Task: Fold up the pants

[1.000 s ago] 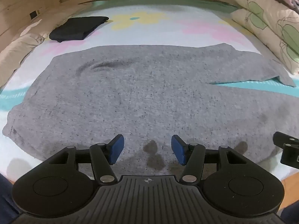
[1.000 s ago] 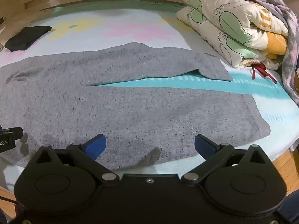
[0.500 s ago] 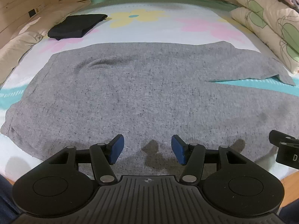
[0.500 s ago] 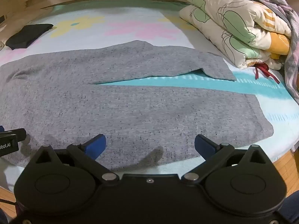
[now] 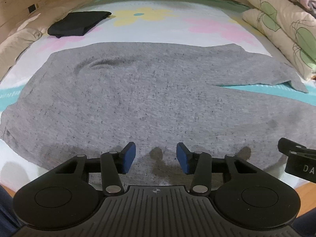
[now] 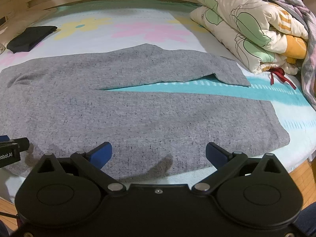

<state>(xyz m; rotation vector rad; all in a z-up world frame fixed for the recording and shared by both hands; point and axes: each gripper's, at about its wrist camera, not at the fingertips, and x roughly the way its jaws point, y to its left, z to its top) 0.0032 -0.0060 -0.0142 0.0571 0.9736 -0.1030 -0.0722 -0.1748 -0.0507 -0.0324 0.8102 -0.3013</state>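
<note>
Grey pants (image 5: 138,98) lie flat; your left gripper (image 5: 156,156) is closing on nothing, right gripper (image 6: 159,153) spread—pinch the near edge next.

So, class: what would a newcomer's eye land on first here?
Grey pants spread flat across the flowered bed sheet, legs parted over a teal stripe. A folded black garment lies far left; a rolled floral quilt sits on the right.

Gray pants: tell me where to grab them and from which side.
Grip the gray pants along the near edge, coming from the bed's front: it lies flat and free just ahead of the left gripper, whose empty jaws are closing, and the open right gripper.
</note>
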